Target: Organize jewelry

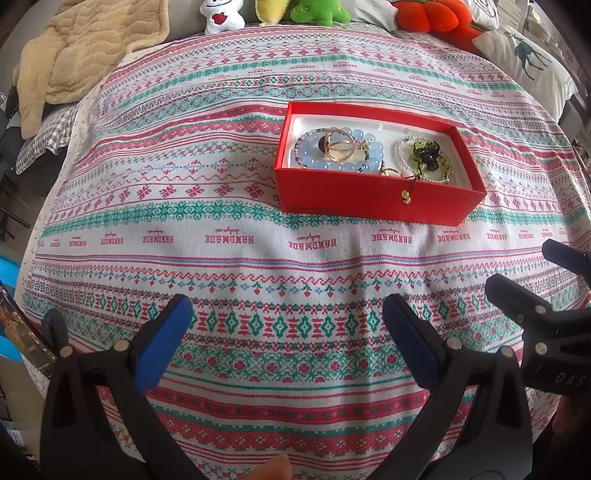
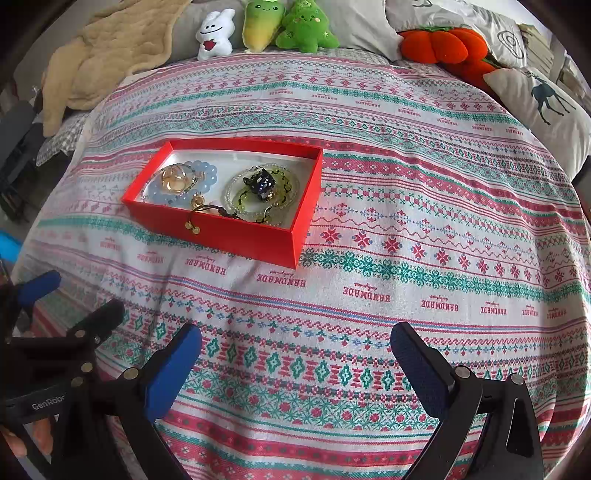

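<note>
Empty left gripper [image 1: 288, 328], jewelry-filled red box [image 1: 369, 199]

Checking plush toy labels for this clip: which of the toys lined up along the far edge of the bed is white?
The white plush toy, leftmost in the row, with a red mark on its front. The two toys beside it are yellow-green and green; the one farther right is orange.

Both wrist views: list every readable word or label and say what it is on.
"HANDMADE": woven in repeated red rows, upside down, on the patterned cloth.
"GenRobo", cut off: left tool body.
"DAS", cut off: right tool body.
Faint print on the red box front: too blurred to read.
</note>
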The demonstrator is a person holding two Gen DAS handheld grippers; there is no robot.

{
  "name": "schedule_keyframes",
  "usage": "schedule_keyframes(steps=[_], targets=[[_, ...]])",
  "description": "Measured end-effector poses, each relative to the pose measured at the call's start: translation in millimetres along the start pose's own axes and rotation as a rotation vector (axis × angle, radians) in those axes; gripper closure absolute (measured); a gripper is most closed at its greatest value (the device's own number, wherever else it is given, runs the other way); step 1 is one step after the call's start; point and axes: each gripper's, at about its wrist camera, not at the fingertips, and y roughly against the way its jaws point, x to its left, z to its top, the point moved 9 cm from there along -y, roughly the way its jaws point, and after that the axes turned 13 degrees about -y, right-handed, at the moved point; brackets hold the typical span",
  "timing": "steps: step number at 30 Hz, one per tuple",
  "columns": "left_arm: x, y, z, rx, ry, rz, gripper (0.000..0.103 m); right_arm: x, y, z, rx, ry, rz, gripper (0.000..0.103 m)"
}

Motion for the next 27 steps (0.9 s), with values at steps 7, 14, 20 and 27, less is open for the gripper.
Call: schedule_keyframes(steps=[7,14,20,27], targets=[[-0.4,0.0,-0.4,0.0,0.0,0.001,0.0,-0.3,-1.3,-1.0,0.003,-0.001,-0.004,0.0],[-0.6,-0.1,-0.4,0.0,-0.002,0.002,0.0,0.1,-1.5,-1.8,0.004,0.0,-0.006,0.0],[-0.9,0.0,-0.5,0.0,-0.002,0.002,0.0,0.4,-1.7,-2.0,0.004,-0.001,-0.006,0.0],[-1.0,-0.2,-1.7,0.002,-0.003,0.003,0.0,0.7,-2.3,-3.4,0.006,0.002,-0.007,0.0]])
